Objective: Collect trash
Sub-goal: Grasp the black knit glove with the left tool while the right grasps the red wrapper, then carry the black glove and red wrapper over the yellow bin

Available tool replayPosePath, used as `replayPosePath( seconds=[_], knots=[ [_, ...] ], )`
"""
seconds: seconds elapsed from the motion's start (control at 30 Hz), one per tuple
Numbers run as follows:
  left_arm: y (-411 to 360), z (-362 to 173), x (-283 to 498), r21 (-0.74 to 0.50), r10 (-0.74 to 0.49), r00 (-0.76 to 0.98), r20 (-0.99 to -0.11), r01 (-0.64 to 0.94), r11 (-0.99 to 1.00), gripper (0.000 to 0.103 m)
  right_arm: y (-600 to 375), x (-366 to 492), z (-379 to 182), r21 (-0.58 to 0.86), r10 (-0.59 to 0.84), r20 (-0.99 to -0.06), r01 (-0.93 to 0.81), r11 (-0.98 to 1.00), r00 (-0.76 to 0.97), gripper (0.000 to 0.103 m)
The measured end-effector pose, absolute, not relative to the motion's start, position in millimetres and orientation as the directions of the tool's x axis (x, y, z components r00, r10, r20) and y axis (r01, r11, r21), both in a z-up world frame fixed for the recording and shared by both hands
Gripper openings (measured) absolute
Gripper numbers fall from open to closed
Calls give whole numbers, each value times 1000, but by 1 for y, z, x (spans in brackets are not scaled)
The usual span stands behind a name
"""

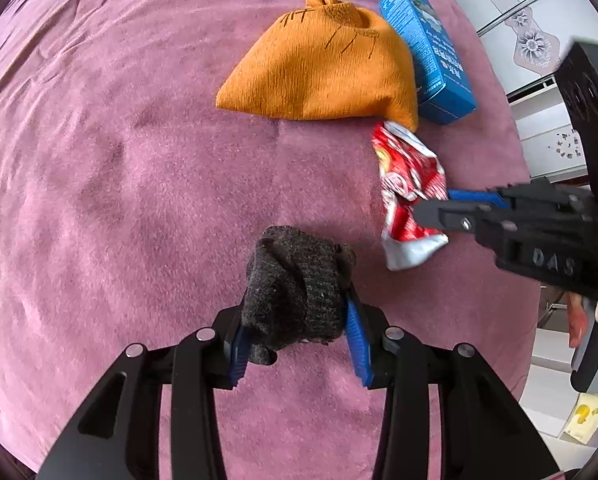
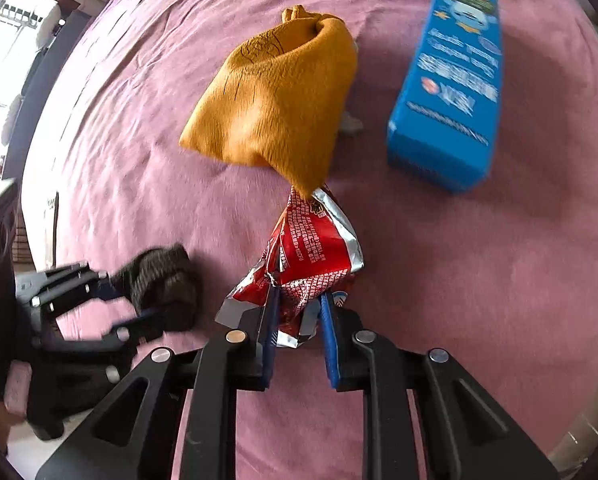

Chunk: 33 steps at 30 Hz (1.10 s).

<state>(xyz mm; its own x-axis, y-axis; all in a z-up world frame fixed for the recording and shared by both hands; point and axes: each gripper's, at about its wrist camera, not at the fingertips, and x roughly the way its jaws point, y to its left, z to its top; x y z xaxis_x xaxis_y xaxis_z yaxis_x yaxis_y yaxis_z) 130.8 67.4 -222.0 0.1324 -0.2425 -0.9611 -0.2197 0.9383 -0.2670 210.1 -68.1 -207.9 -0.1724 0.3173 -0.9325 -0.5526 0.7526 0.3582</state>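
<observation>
Red-and-silver wrapper (image 2: 311,260), crumpled foil, printed text on the red side. Lies on the pink cloth (image 2: 459,300), its far tip just under the lower corner of the orange pouch (image 2: 275,108). Near end sits between the right gripper's (image 2: 297,320) blue pads (image 2: 331,340), which are pressed in on the foil from both sides: wrapper is pinched. In the left wrist view the same wrapper (image 1: 409,196) shows with the right gripper (image 1: 431,206) reaching in from the right edge, fingers closed on its middle.

Dark knitted item (image 1: 299,292), bunched up, charcoal grey, possibly a sock or glove; cannot tell which. Held between the left gripper's (image 1: 299,344) pads (image 1: 357,344), jaws drawn in against the fabric on both sides. The right wrist view shows it (image 2: 163,284) low at left in the left gripper (image 2: 139,300), blurred, near the wrapper but apart from it.

Orange pouch (image 1: 319,68): soft cloth, gathered and tied at the far end, dark stitching lines on its surface. Lies centre-far on the cloth.

Blue box (image 2: 451,80): long carton, cartoon figure and white lettering on top. Lies right of the pouch; the left wrist view has it (image 1: 431,52) partly tucked behind the pouch's edge, the right wrist view shows a gap between them.

Pink cloth (image 1: 119,160) wrinkled, covers the whole work surface.
</observation>
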Motion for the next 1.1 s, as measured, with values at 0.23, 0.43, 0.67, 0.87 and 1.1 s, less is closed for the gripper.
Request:
replayPosePath(
  seconds=[0.23, 0.43, 0.67, 0.87, 1.1],
  knots=[
    [41, -203, 129, -274, -252, 142, -957, -172, 946, 40, -106, 189, -190, 361, 331, -931, -544, 758, -158, 19],
    [3, -192, 127, -276, -260, 135, -956, -115, 954, 40, -147, 169, -174, 353, 329, -933, -558, 751, -147, 19],
    [-49, -181, 124, -263, -257, 125, -958, -37, 964, 40, -194, 154, -162, 350, 337, -933, -546, 761, -128, 19],
    [-103, -174, 127, -266, -267, 123, -956, 20, 964, 40, -247, 148, -151, 346, 347, -933, -514, 785, -99, 19],
    [-174, -169, 138, -284, -294, 109, -950, 101, 954, 40, -312, 145, -145, 349, 361, -931, -446, 824, -59, 19]
  ],
)
